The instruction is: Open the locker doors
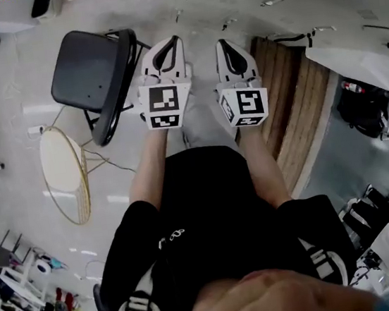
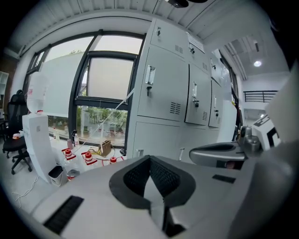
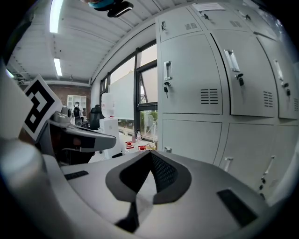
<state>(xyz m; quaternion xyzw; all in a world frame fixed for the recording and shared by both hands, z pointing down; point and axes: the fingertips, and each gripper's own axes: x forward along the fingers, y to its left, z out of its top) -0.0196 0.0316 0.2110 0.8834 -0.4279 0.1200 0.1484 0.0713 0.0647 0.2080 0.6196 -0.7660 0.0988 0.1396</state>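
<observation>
Grey metal lockers point(image 3: 191, 79) stand ahead of me, some way beyond both grippers, with every door in view closed. Each upper door has a vertical handle point(image 3: 167, 70) and a key in the lock below it. The same lockers point(image 2: 163, 84) fill the right half of the left gripper view. My left gripper point(image 2: 150, 161) is shut with nothing between its pads. My right gripper point(image 3: 150, 156) is shut and empty too. In the head view the left gripper point(image 1: 166, 48) and right gripper point(image 1: 232, 50) are held side by side in front of the person's body.
A black chair point(image 1: 91, 72) and a round gold-rimmed table point(image 1: 64, 175) stand to the left. A wooden floor strip point(image 1: 302, 108) runs on the right. A large window point(image 2: 107, 79), a white dispenser point(image 2: 37, 135) and red-capped bottles point(image 2: 86, 156) sit left of the lockers.
</observation>
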